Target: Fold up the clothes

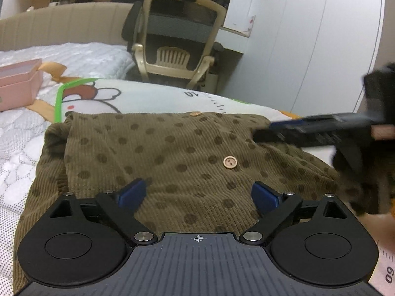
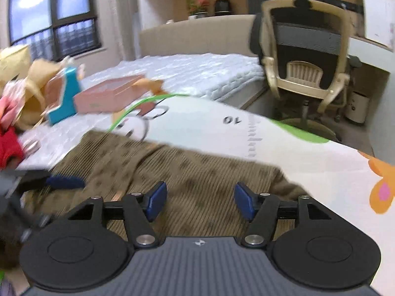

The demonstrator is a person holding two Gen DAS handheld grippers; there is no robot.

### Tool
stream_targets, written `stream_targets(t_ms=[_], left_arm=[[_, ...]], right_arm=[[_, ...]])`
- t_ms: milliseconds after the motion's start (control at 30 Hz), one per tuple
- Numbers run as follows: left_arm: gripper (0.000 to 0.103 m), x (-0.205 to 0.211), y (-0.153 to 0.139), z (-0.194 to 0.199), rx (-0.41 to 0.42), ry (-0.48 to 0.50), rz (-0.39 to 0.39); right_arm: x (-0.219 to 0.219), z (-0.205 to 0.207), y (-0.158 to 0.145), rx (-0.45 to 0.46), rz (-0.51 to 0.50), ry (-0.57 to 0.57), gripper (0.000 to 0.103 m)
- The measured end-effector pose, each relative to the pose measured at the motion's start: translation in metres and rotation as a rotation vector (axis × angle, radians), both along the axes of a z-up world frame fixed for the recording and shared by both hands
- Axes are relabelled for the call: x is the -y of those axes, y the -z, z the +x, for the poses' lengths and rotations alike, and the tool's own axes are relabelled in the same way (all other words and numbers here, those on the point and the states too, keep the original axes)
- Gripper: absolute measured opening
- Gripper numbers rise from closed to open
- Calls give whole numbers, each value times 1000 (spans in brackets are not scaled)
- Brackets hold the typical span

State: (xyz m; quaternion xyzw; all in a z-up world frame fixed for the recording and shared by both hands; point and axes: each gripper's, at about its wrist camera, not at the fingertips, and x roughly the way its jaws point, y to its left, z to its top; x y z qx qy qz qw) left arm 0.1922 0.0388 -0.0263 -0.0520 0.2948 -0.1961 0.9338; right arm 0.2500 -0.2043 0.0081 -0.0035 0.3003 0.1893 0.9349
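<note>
A brown corduroy garment with dark dots and wooden buttons lies folded into a rough rectangle on a white printed mat. My left gripper hovers over its near edge, open, with only cloth showing between the blue pads. My right gripper reaches in from the right over the garment's far right corner, blurred. In the right wrist view that gripper is open above the garment, holding nothing. The left gripper's blue finger shows at the left edge.
A pink box sits on the quilted bed to the left, with a teal box and soft toys beyond it. A beige office chair stands past the bed's far edge. The mat's right side is bare.
</note>
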Motion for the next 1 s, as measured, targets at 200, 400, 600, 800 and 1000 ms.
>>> stream_targets(t_ms=[200, 400, 600, 800, 1000], left_arm=[[97, 0, 0, 0, 7, -2, -1], [98, -3, 0, 1, 7, 5, -19], [100, -3, 1, 1, 8, 13, -19], [101, -1, 1, 0, 6, 17, -8], [103, 2, 1, 1, 5, 22, 1]], right_arm=[[-10, 29, 20, -58, -2, 27, 75], [-9, 0, 8, -39, -7, 17, 75], [-8, -34, 20, -43, -62, -62, 79], [-9, -40, 28, -9, -57, -64, 83], [-9, -40, 28, -16, -53, -78, 90]])
